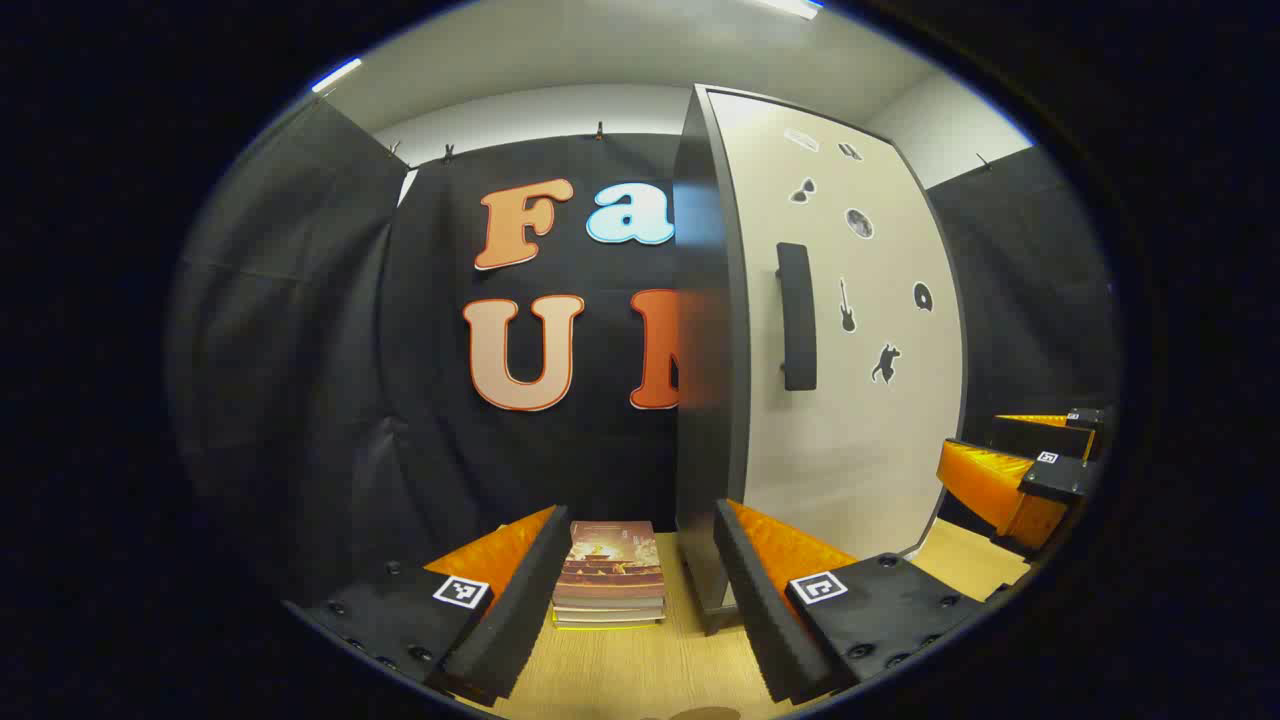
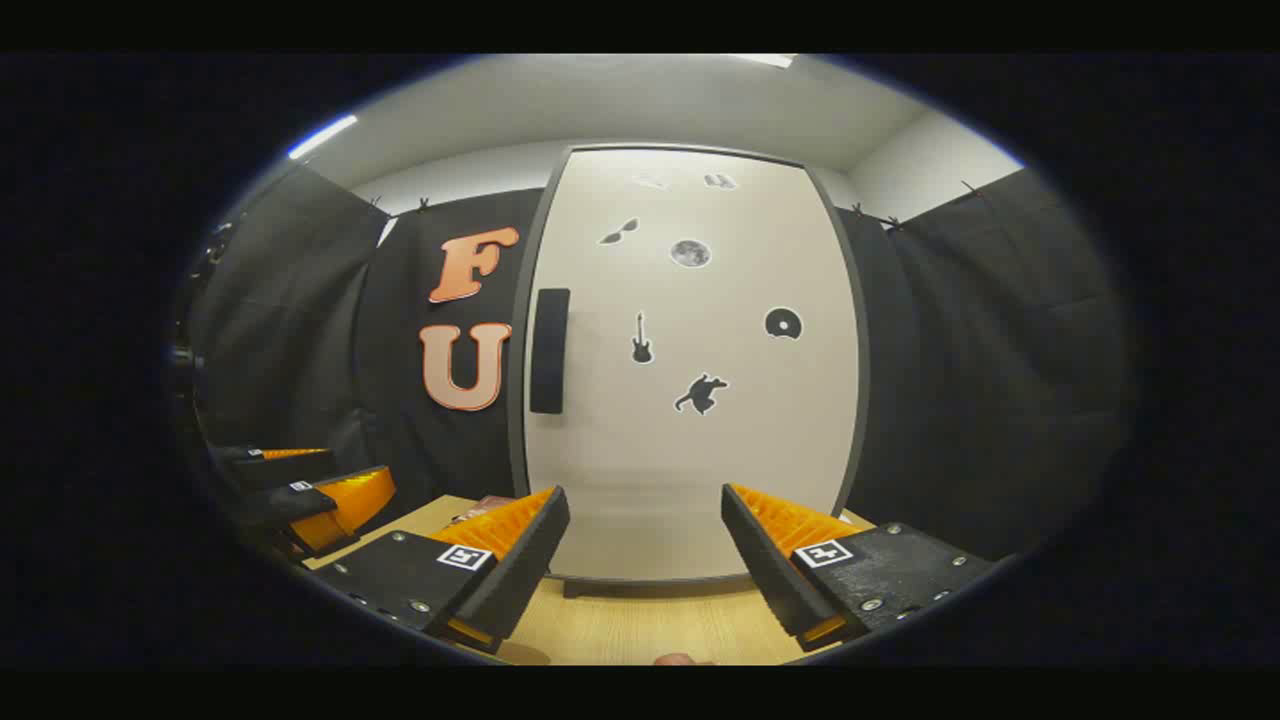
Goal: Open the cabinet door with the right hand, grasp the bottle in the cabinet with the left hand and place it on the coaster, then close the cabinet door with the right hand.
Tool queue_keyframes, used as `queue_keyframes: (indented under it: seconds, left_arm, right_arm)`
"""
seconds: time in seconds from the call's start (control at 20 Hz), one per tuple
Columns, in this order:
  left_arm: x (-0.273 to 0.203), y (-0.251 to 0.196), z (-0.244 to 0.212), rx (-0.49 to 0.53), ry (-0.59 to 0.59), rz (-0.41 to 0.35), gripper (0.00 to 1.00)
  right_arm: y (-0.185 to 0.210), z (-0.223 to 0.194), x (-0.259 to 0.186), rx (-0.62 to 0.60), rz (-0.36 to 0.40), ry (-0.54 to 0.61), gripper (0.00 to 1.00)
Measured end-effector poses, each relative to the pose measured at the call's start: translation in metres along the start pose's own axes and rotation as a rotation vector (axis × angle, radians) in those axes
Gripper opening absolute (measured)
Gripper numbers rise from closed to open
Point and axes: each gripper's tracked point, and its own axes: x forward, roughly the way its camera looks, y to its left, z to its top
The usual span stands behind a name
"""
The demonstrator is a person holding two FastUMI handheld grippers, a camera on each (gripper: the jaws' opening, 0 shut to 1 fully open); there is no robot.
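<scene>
My right gripper [image 2: 645, 560] faced the closed white cabinet door [image 2: 690, 400], fingers apart, lined up toward its black handle [image 2: 549, 350]. My left gripper [image 1: 630, 600] waited, fingers apart, over the wooden surface [image 1: 640, 670].

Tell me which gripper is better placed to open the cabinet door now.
Right: the right gripper is open and squarely faces the closed door, its handle just left of centre. The left gripper points past the door's edge.

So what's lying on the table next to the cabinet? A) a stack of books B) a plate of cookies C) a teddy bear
A: in the left gripper view a stack of books lies on the wooden table, just left of the cabinet.
</scene>
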Motion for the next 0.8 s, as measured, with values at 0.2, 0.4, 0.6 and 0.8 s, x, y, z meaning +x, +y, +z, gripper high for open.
queue_keyframes:
  seconds: [0.2,0.4,0.6,0.8]
  left_arm:
    - [0.006,0.007,0.010,0.003,-0.025,0.036,0.94]
    - [0.020,0.004,0.021,0.003,-0.043,0.018,0.93]
    - [0.036,0.001,0.031,-0.043,-0.056,-0.012,0.94]
    - [0.044,0.003,0.031,-0.037,-0.062,-0.022,0.93]
  right_arm:
    - [0.007,0.006,0.013,-0.042,0.036,-0.036,0.94]
    - [0.010,0.012,0.030,-0.033,0.035,-0.049,0.94]
    - [0.012,0.023,0.041,-0.037,0.013,-0.066,0.94]
    - [0.020,0.017,0.044,-0.028,0.009,-0.058,0.94]
